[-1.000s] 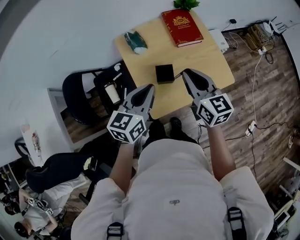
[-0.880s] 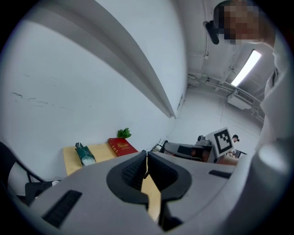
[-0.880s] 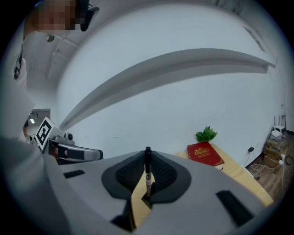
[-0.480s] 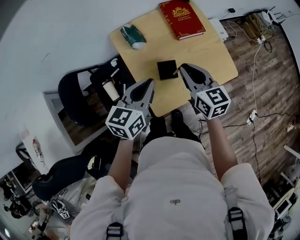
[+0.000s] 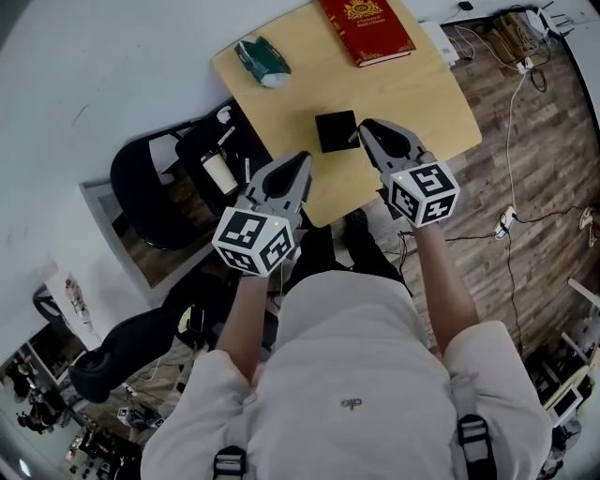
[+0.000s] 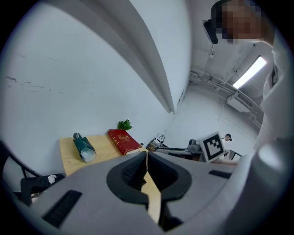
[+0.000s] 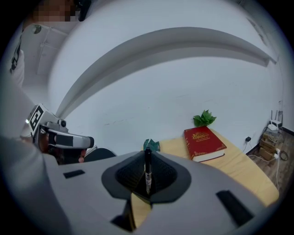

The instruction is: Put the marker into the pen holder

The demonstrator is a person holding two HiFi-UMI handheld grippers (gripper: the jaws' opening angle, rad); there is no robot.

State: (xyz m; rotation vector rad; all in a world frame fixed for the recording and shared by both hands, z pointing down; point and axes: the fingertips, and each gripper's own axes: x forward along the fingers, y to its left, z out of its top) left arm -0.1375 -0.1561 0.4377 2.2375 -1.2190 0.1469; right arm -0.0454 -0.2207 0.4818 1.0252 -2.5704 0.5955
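A black square pen holder [image 5: 336, 130] stands on the light wooden table [image 5: 422, 103], near its front half. My right gripper [image 5: 363, 128] hovers just right of the holder, shut on a black marker [image 7: 147, 169] that stands upright between its jaws in the right gripper view. The left gripper [image 5: 301, 162] hangs over the table's front left edge, below and left of the holder. Its jaws meet with nothing between them, and its fingertips [image 6: 140, 158] show closed in the left gripper view.
A red book [image 5: 367, 28] lies at the table's far side beside a small green plant [image 7: 204, 118]. A green packet [image 5: 262, 61] lies at the far left corner. A black chair [image 5: 159, 192] with a cup [image 5: 217, 172] stands left of the table. Cables [image 5: 520, 70] run over the wooden floor at right.
Both grippers have drifted a little toward the table. The right gripper's tip with the marker now sits closer to the pen holder. Neither gripper's state changed.
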